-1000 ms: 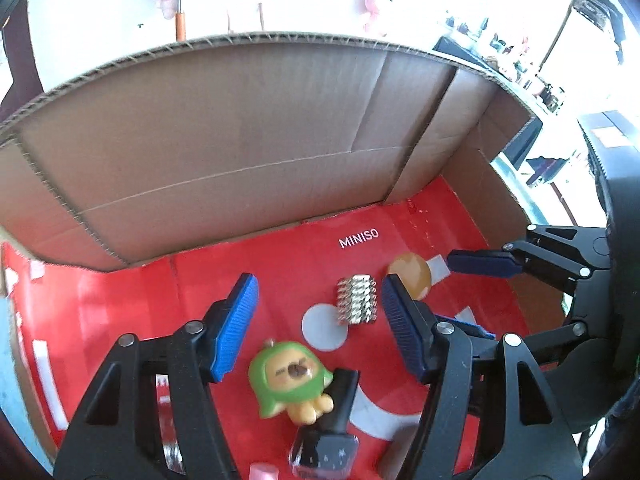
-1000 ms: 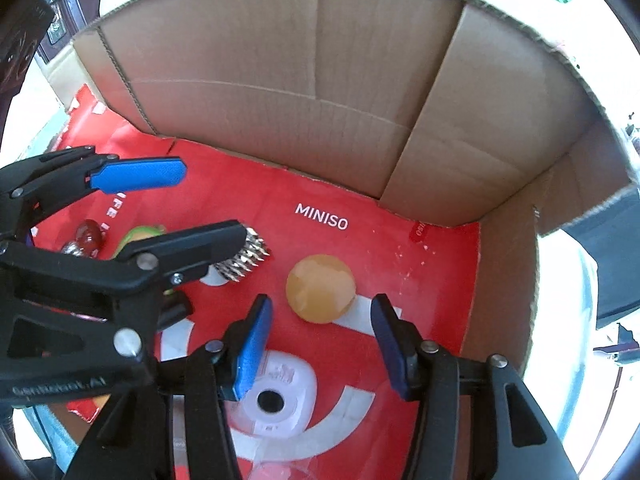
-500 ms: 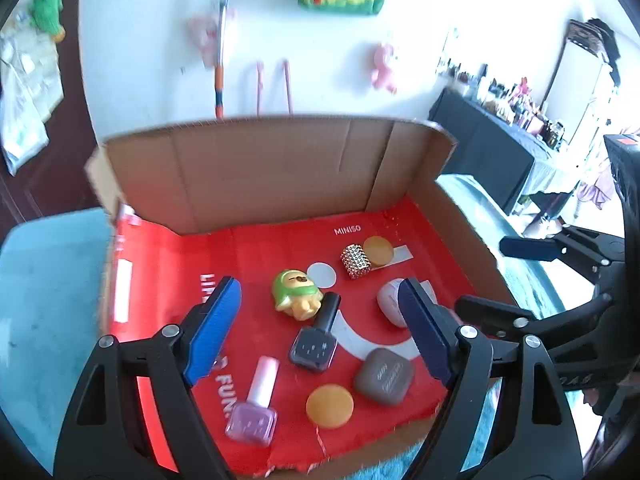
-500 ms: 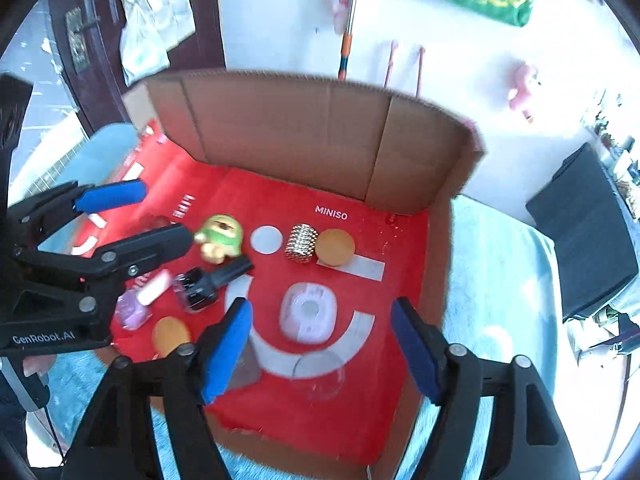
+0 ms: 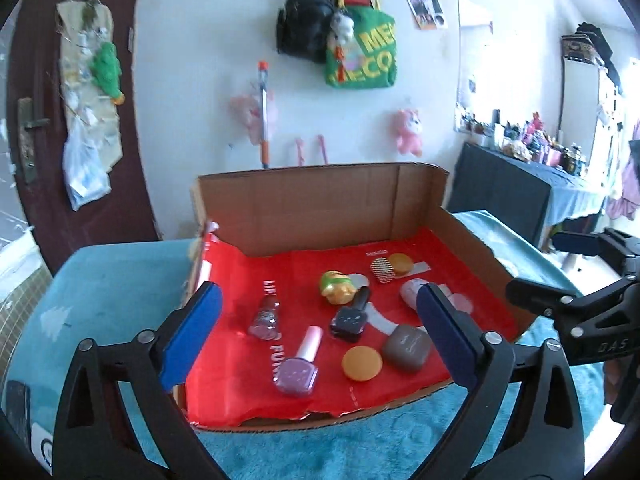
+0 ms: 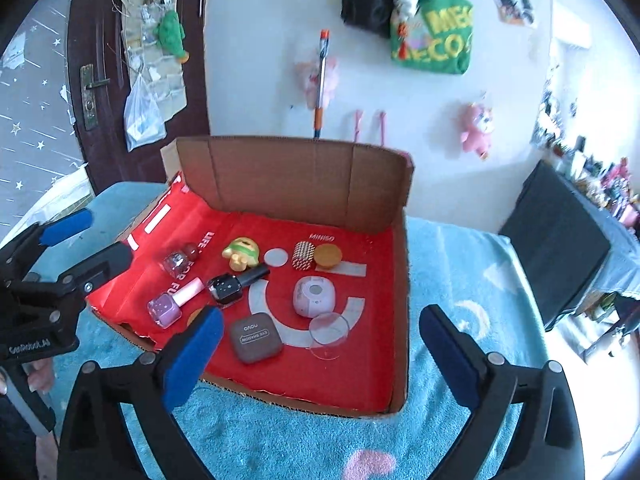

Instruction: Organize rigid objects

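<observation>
Both tools, left (image 5: pixel 318 338) and right (image 6: pixel 320 354), jaws just opened wide, nothing between | small items lie spread apart inside box (image 6: pixel 288 178), likely so each gets reachable | I hover outside, near edge.

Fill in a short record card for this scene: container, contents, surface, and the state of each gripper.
container: cardboard box with a red liner, near side open
contents: green toy, black nail polish bottle, pink nail polish bottle, brown eyeshadow case, orange disc
surface: blue fuzzy cloth
left gripper: open, holding nothing
right gripper: open, holding nothing
</observation>
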